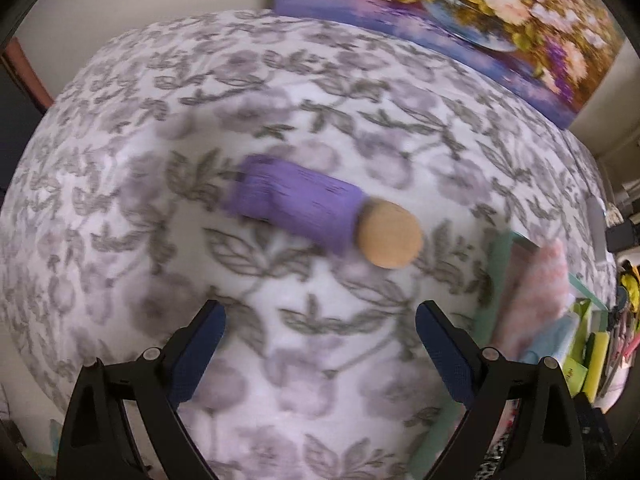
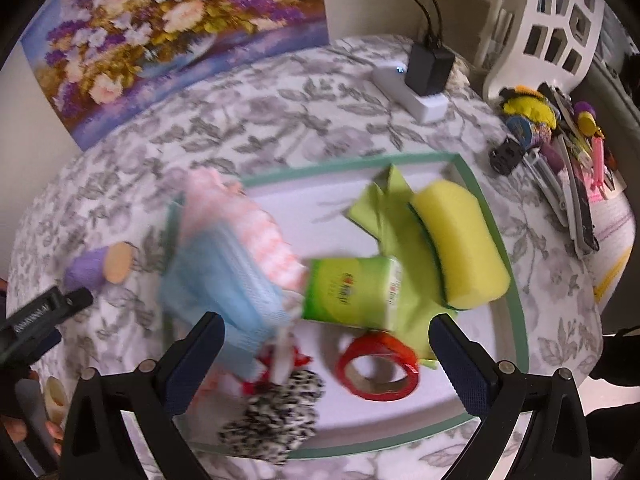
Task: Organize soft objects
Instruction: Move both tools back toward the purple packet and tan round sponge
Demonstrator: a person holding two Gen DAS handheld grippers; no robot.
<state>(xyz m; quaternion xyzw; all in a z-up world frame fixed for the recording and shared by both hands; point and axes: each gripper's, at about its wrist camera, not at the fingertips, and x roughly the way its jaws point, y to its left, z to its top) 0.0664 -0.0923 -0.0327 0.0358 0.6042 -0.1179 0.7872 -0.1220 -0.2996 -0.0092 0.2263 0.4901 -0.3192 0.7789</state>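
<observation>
Both grippers' fingers spread, empty: left gripper over a purple roll, likely next to grasp; right gripper above the tray.

The table wears a matt printed floral cloth. The purple roll looks like ribbed crepe fabric, its end a dull cardboard-coloured disc. On the smooth white green-rimmed tray lie a porous yellow sponge, a glossy red tape roll, a shiny green plastic packet, fuzzy pink and blue cloths and a speckled fluffy fabric piece.
</observation>
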